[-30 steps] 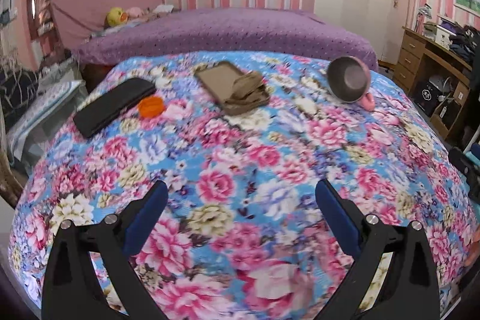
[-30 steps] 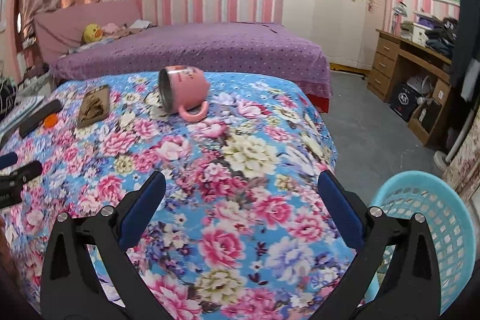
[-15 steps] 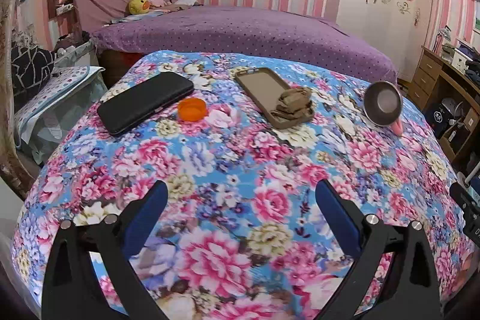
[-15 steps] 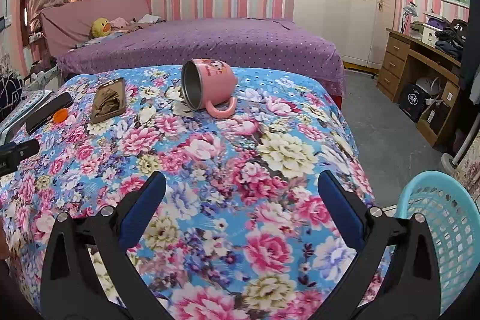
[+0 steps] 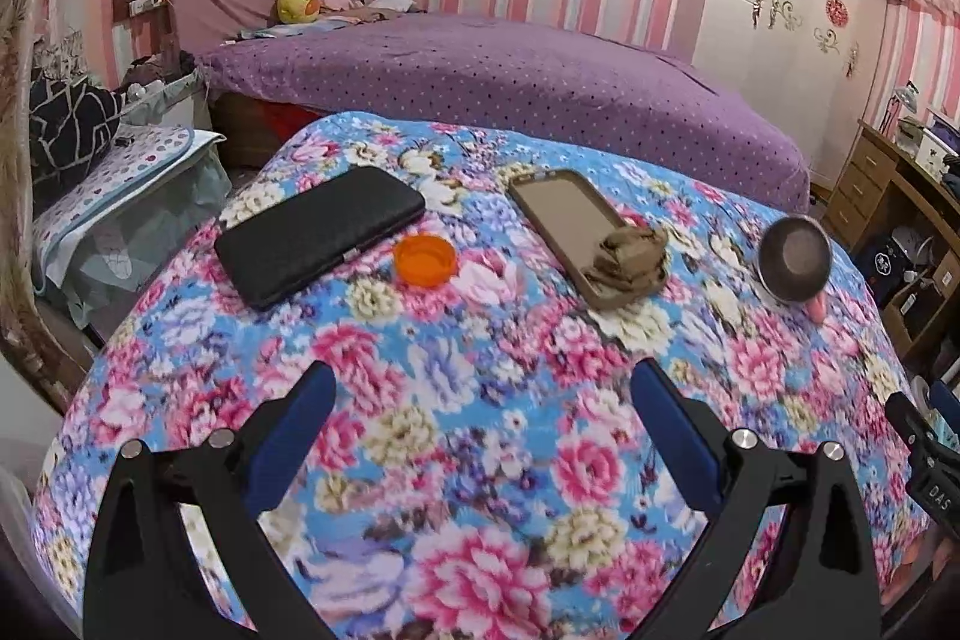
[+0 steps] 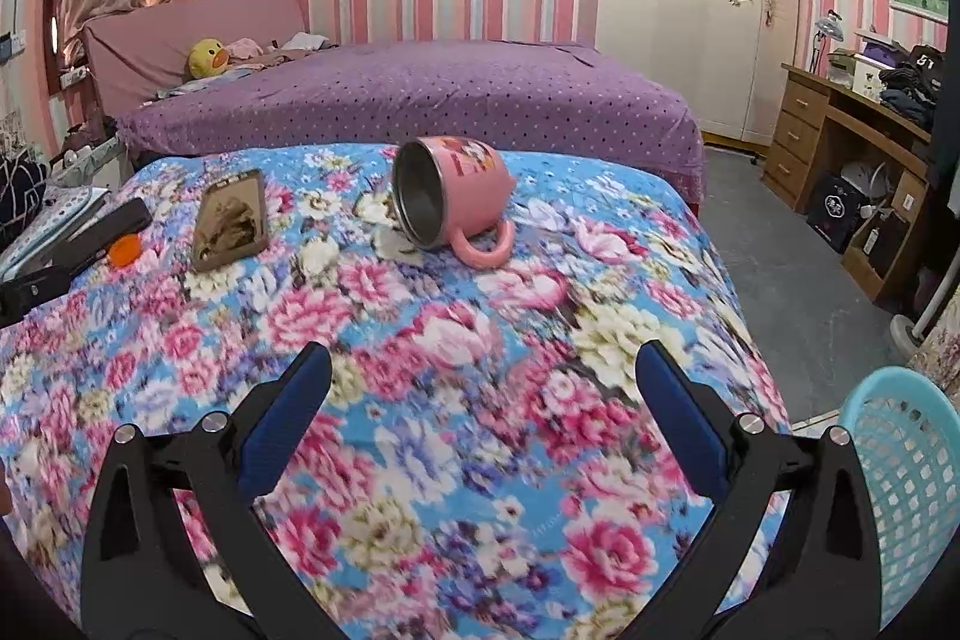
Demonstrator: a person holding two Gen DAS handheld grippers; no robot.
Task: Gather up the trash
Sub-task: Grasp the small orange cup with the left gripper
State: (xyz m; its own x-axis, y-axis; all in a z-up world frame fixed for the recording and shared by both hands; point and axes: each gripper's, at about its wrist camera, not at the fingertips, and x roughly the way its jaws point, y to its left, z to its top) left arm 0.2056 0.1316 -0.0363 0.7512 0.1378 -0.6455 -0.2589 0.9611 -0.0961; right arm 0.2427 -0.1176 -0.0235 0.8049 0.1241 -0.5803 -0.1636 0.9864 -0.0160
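The left tongs stand wide apart and hold nothing; they hang above the near part of the floral cloth that covers the counter. The right tongs are also wide apart and empty, above the same cloth more to the right.

Beyond the left tongs, a small orange cap lies on the cloth with its hollow side up. Just to its left lies a flat black case, near the cap but not clearly touching it. To the right of the cap lies a brown phone case, and a crumpled brown wad rests on the near end of this case. Further right, a pink mug lies on its side.

In the right wrist view the pink mug lies beyond the tongs with its metal mouth turned toward the camera and its handle down on the cloth. The phone case and the wad are at far left, and the orange cap is at the left edge, well apart from the right tongs. A light blue basket stands on the floor at near right, beside the counter. Behind the counter there is a purple bed.
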